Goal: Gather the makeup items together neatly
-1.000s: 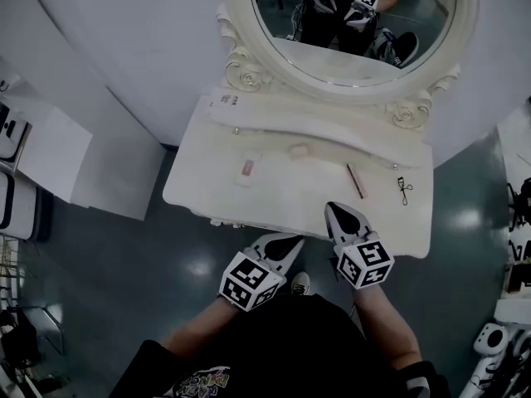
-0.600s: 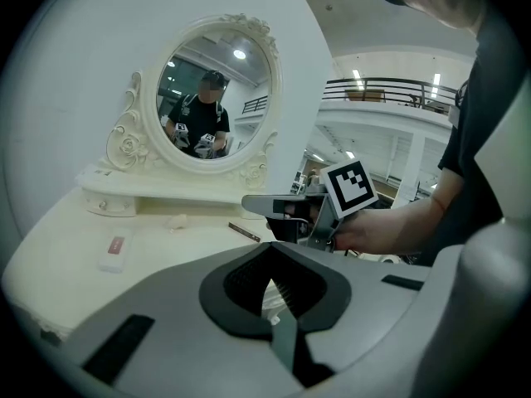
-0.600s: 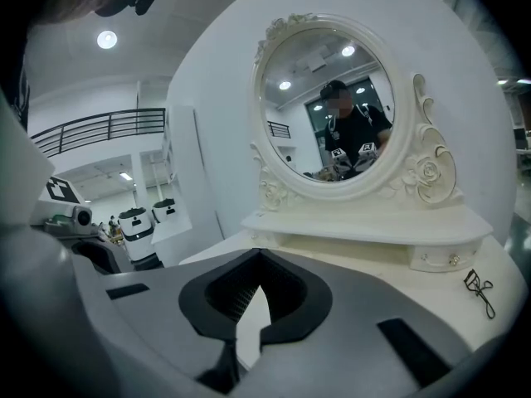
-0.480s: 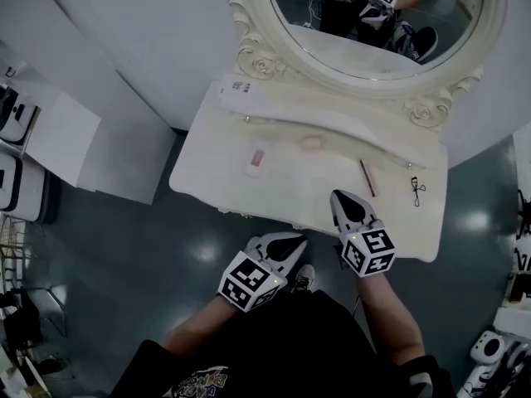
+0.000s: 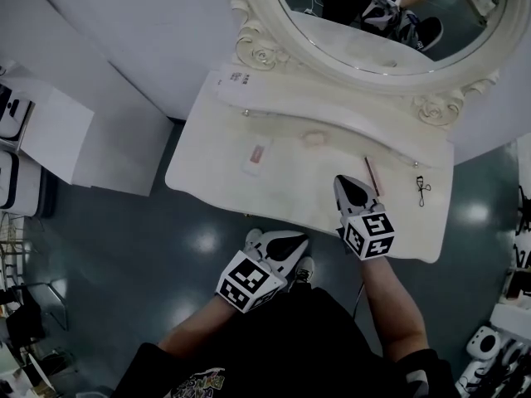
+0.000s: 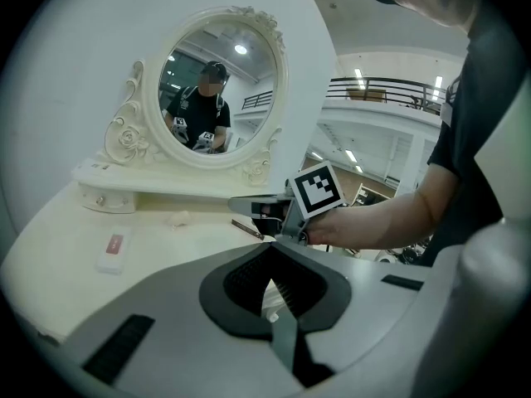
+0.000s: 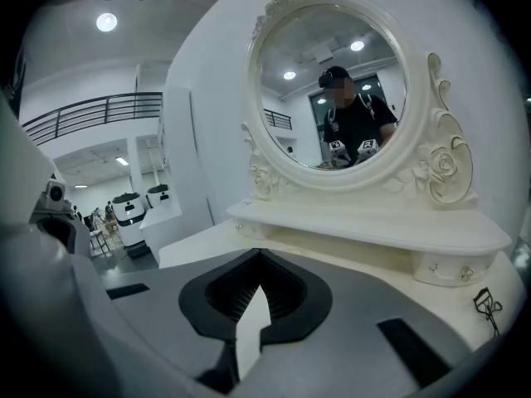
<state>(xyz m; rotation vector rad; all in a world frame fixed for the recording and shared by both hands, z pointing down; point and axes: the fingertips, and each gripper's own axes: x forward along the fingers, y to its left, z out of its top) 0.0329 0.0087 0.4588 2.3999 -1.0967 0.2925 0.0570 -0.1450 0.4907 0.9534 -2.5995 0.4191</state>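
On the white vanity table (image 5: 207, 168) lie a white flat case with a red label (image 5: 260, 155), a small pale puff (image 5: 313, 138), a brown-pink stick (image 5: 372, 175) and a black eyelash curler (image 5: 422, 191). My right gripper (image 5: 343, 184) hovers shut and empty over the table's front part, just left of the stick. My left gripper (image 5: 287, 245) is shut and empty, below the table's front edge. The left gripper view shows the case (image 6: 112, 249), the puff (image 6: 178, 219), the stick (image 6: 247, 229) and the right gripper (image 6: 264, 209). The curler (image 7: 488, 305) shows in the right gripper view.
An oval mirror in an ornate white frame (image 5: 261, 52) stands at the table's back on a raised shelf (image 5: 274, 106). White cabinets (image 5: 50, 139) stand to the left of the table. Dark glossy floor (image 5: 166, 247) surrounds it.
My right gripper has moved forward and lower over the table, closer to the stick. The left gripper has stayed where it was. The items on the table have not moved.
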